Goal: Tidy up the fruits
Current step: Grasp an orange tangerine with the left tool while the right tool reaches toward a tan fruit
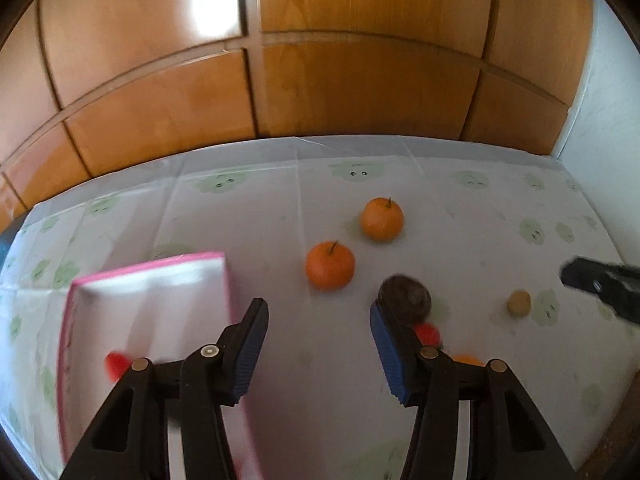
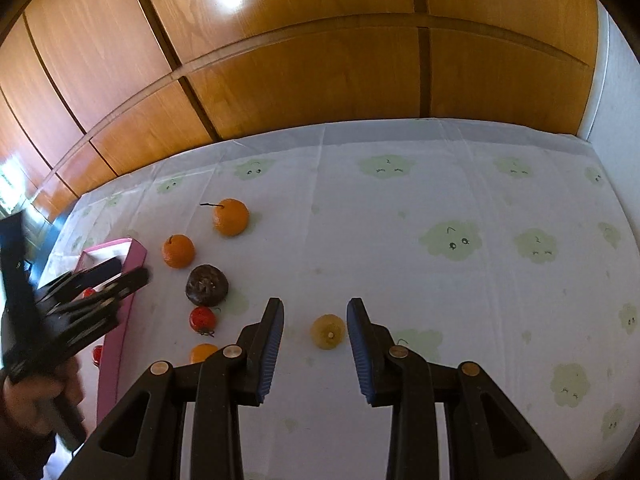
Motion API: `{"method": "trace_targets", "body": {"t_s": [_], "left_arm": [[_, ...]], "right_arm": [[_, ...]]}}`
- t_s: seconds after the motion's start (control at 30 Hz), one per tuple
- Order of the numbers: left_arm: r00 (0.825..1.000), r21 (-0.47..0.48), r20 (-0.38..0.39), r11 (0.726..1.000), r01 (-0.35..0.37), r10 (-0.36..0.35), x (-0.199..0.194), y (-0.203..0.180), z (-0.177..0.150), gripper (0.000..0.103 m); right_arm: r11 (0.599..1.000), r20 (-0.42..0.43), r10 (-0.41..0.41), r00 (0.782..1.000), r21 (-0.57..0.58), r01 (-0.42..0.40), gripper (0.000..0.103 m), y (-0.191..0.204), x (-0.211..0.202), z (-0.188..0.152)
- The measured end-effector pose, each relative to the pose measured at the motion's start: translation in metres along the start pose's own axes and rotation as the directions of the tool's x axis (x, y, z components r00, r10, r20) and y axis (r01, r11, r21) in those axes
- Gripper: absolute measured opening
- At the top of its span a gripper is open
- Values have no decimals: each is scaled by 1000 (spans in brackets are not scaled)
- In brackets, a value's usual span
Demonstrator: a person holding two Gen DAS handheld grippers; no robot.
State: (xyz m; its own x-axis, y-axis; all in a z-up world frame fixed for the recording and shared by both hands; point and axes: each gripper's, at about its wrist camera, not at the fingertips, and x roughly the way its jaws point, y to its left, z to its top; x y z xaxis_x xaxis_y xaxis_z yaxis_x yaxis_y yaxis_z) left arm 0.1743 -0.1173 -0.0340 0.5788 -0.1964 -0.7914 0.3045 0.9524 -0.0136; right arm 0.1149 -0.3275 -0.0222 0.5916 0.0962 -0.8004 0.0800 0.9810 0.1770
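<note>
Pink-rimmed shallow cardboard tray [image 1: 152, 280] at left for collecting; left gripper [image 1: 316, 344] part-open, empty; right gripper [image 2: 316, 344] part-open, straddling small yellow ridged fruit [image 2: 328, 331], ungripped.

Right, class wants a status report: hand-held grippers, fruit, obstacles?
Left hand-held gripper open, empty, beside pink tray. Right hand-held gripper open, straddling small yellow fruit. Nothing blocking.

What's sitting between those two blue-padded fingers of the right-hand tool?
A small yellow fruit lies on the tablecloth between the right gripper fingers, untouched; the right wrist view shows it.
</note>
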Motion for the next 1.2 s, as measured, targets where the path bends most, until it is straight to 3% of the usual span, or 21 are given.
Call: {"method": "trace_targets", "body": {"t_s": [0.27,0.33,0.43,0.77,1.07,1.2], "left_arm": [[996,-16,-87,1000,-16,14,63,-5,26,54],[994,-19,-109,1000,-6,4,73,-4,25,41],[995,-28,-97,1000,-1,-2,75,-4,23,39],[998,10,-33,998,62,-61,8,-19,-31,39],[992,112,-51,986,122,-117,-34,-56,-113,39],[996,164,-17,982,92,-91,-39,-66,-134,39]], "right_arm": [[1000,6,15,1000,13,-15,33,-2,-1,2],[999,19,6,1000,34,-6,33,-7,-3,3],[996,38,-6,999,86,2,33,-18,-6,6],[966,39,1,999,257,-11,33,-54,-7,5],[976,-3,-9,1000,219,9,33,-46,-1,0],[983,-16,24,1000,183,-21,33,-37,3,-1]]}}
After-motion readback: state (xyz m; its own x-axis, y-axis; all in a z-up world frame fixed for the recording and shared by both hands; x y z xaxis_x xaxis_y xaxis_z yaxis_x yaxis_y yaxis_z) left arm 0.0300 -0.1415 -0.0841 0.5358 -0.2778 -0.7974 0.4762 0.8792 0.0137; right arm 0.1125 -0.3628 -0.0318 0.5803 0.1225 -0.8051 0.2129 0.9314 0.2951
